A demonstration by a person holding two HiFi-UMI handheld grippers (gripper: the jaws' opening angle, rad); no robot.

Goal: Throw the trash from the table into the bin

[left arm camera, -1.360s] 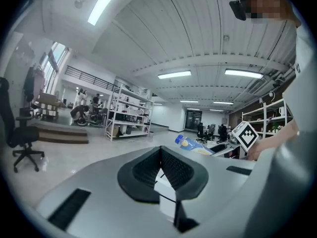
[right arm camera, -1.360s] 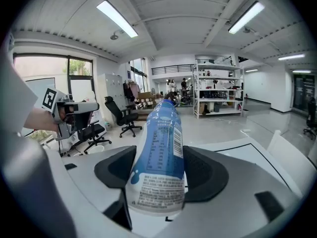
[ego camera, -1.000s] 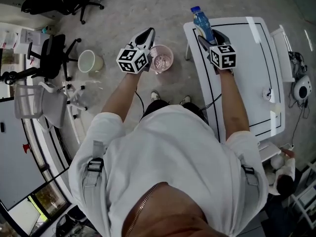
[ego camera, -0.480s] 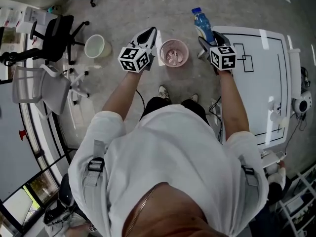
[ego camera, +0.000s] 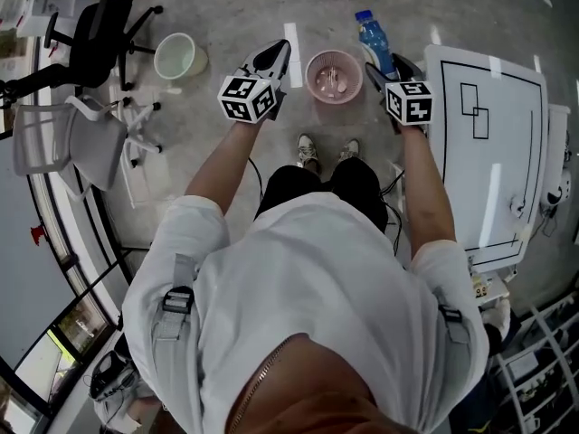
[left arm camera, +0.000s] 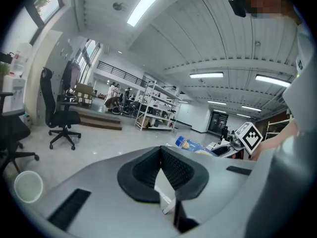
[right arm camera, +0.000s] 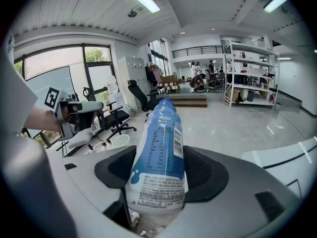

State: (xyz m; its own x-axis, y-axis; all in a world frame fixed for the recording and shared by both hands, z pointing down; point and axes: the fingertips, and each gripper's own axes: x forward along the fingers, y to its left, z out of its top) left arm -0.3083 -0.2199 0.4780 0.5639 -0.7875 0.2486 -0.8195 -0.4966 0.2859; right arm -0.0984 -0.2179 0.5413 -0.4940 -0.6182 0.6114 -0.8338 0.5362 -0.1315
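Note:
A blue plastic bottle (ego camera: 371, 36) with a blue cap stands out forward from my right gripper (ego camera: 384, 61), which is shut on its lower body (right arm camera: 159, 133). The pink wire bin (ego camera: 333, 75) stands on the floor just left of that gripper, with some scraps inside; its contents (right arm camera: 141, 227) show under the bottle. My left gripper (ego camera: 277, 57) hovers at the bin's left side, jaws shut with nothing seen between the pads (left arm camera: 171, 167). In the left gripper view the bottle (left arm camera: 195, 145) and the right gripper's marker cube (left arm camera: 250, 136) show at the right.
The white table (ego camera: 488, 161) with black outlines stands at the right. A white bucket (ego camera: 176, 55) sits on the floor left of the bin, beside a black office chair (ego camera: 90, 39) and a grey chair (ego camera: 68, 147). A white tape strip (ego camera: 294, 43) marks the floor.
The person has turned away from the table toward the bin. Both grippers now flank the bin, and the bottle has left the table's edge, still held.

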